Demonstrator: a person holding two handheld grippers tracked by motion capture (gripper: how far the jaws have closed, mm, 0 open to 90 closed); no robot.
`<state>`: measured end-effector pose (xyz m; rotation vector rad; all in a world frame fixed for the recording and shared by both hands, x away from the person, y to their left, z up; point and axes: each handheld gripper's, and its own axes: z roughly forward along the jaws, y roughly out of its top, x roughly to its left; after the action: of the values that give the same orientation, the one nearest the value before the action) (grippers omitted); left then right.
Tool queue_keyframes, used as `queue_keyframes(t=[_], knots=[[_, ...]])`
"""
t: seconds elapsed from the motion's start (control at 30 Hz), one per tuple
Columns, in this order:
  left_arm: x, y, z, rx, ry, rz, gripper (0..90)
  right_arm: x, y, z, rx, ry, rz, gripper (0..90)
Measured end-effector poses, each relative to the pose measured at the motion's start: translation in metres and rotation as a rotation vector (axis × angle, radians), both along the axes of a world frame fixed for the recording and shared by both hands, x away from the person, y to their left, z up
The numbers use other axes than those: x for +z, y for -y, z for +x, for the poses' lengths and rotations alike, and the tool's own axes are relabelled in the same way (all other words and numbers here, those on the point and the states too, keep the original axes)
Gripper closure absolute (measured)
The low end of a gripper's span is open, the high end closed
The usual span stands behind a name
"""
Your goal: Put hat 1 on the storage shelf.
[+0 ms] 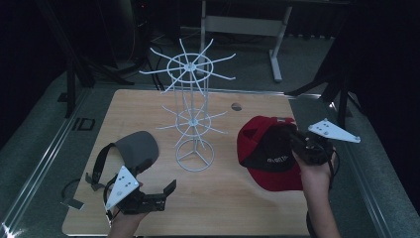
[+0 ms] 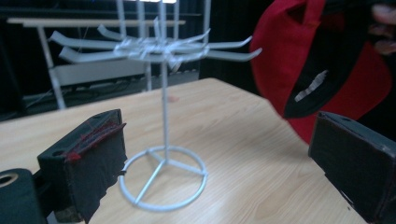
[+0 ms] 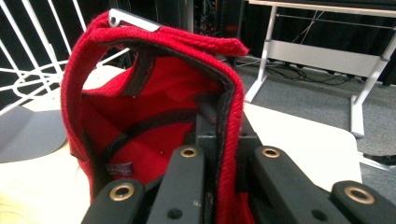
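High view shows the right gripper at the table's right side, its jaws clamped on the edge of a red cap, with the person's right hand behind it and the grey plate on top pointing to the right. That cap hangs from the jaws, tilted, its dark inside lining and a small label facing up toward the camera. Seen from the right gripper view, the jaws stand nearly together with a fold of the cap's red rim and black sweatband pinched between them; the crown opens to the left of the jaws, and a metal buckle shows at the top of the rim. Beyond the cap, to the left of that gripper, stands a white wire rack with two tiers of spokes on a ring base. The left gripper sits near the table's front left corner, its jaws wide apart with nothing between them, pointing toward the rack's base. Just behind and left of it lies a grey visor with a black strap. From the left gripper view, the rack stands straight ahead between the open jaws, and the red cap hangs high to their right.
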<state>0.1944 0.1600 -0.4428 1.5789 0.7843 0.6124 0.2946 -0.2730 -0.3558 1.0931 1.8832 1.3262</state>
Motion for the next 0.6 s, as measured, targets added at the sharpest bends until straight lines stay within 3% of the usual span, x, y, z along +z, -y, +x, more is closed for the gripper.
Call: queue_keyframes(t=[0.17, 0.3, 0.6], knots=[[0.017, 0.015, 0.001, -0.038, 0.016, 0.004, 4.2, 0.008, -0.001, -0.004, 0.017, 0.016, 0.006, 86.4], [0.032, 0.032, 0.005, -0.078, 0.04, 0.036, 4.2, 0.013, -0.004, -0.007, 0.029, 0.025, 0.008, 86.4], [0.047, 0.065, 0.017, -0.126, 0.042, 0.055, 4.2, 0.02, -0.008, -0.014, 0.057, 0.037, 0.014, 86.3]])
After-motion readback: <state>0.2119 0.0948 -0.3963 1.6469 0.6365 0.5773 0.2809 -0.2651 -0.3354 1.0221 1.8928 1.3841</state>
